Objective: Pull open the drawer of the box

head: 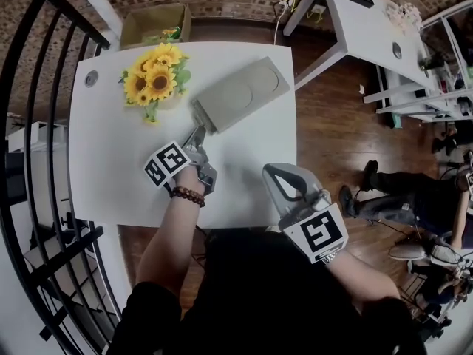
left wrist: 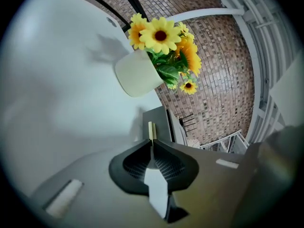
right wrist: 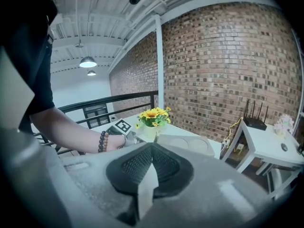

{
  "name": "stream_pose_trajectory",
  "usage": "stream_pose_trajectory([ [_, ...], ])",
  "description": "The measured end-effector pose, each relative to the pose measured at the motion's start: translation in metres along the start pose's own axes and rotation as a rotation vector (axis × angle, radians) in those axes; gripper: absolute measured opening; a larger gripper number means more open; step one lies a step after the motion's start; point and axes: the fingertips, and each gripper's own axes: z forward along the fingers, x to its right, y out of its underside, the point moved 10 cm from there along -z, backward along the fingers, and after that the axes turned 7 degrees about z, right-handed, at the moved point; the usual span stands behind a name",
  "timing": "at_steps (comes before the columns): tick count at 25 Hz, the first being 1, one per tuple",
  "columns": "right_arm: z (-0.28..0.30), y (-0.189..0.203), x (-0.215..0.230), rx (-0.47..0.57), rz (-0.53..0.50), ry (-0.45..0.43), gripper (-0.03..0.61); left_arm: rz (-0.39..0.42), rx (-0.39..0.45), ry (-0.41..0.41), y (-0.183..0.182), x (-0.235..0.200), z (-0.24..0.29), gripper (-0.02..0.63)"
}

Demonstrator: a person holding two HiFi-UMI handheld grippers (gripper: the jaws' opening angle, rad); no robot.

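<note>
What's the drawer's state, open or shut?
Shut, it seems: in head view the drawer front sits flush with the box. The left gripper pinches its tab.

The sunflowers [head: 153,78] are yellow, box [head: 240,93] grey-beige, table [head: 111,161] white, tab [left wrist: 151,129] seemingly pale yellow.

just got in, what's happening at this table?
A person works two handheld grippers at a white table. The left gripper has closed on the thin pull tab at the near end of the grey box, beside the sunflower pot. The drawer does not look pulled out yet. The right gripper is shut, empty, held back by the table's near edge.
</note>
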Motion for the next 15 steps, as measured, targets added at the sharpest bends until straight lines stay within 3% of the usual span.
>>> stream_pose_trajectory([
  [15, 0.002, -0.008, -0.031, 0.042, -0.040, -0.071, -0.011, -0.031, 0.139, -0.136, -0.020, -0.054, -0.097, 0.037],
])
